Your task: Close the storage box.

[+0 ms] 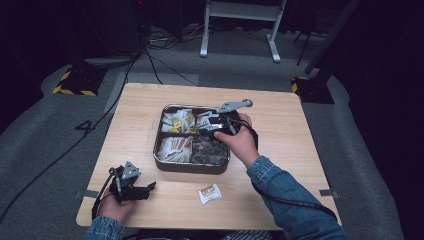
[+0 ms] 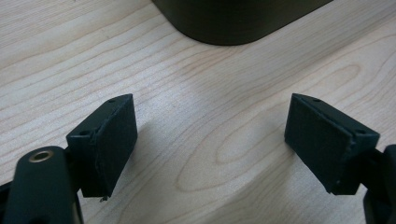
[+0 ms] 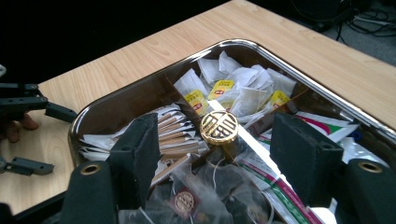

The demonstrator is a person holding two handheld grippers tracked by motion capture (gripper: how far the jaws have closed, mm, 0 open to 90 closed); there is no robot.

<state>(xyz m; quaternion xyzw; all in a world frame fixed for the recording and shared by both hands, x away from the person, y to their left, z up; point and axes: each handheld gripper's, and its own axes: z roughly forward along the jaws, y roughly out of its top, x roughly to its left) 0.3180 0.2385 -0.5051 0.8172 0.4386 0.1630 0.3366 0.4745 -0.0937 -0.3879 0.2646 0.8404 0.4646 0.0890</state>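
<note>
a wooden table (image 1: 280, 150) carries a dark metal tray (image 1: 192, 166) with rounded corners, set slightly left of the table's middle. bare wood runs on every side of the tray: a wide strip to the right, a narrower one to the left, and a band along the near edge.

the tray is split into four compartments by a cross divider topped with a gold round knob (image 3: 219, 126). in the right gripper view, white tea bags with yellow tags (image 3: 243, 91) fill the compartment beyond the knob, paper sticks (image 3: 175, 128) lie in the compartment to its left, clear-wrapped dark sachets (image 3: 187, 200) sit nearest the camera, and colour-printed packets (image 3: 322, 123) lie to the right.

the right gripper (image 3: 219, 154) is held over the tray interior, inside its rim, above the near compartments. its jaws stand apart with nothing between them; the knob shows in the gap, beyond the jaw tips. the right hand (image 1: 240, 140) reaches in across the tray's right rim.

the left gripper (image 2: 210, 140) rests low over bare wood at the table's near left corner, held by the left hand (image 1: 115, 205), well apart from the tray. its jaws are spread wide and hold nothing. in the left gripper view, the tray's rounded outer corner (image 2: 233, 23) lies ahead of the jaws with open wood between.

a single small packet (image 1: 209, 193) lies flat on the table between the tray's near wall and the table's near edge, touching neither, with free wood around it.
</note>
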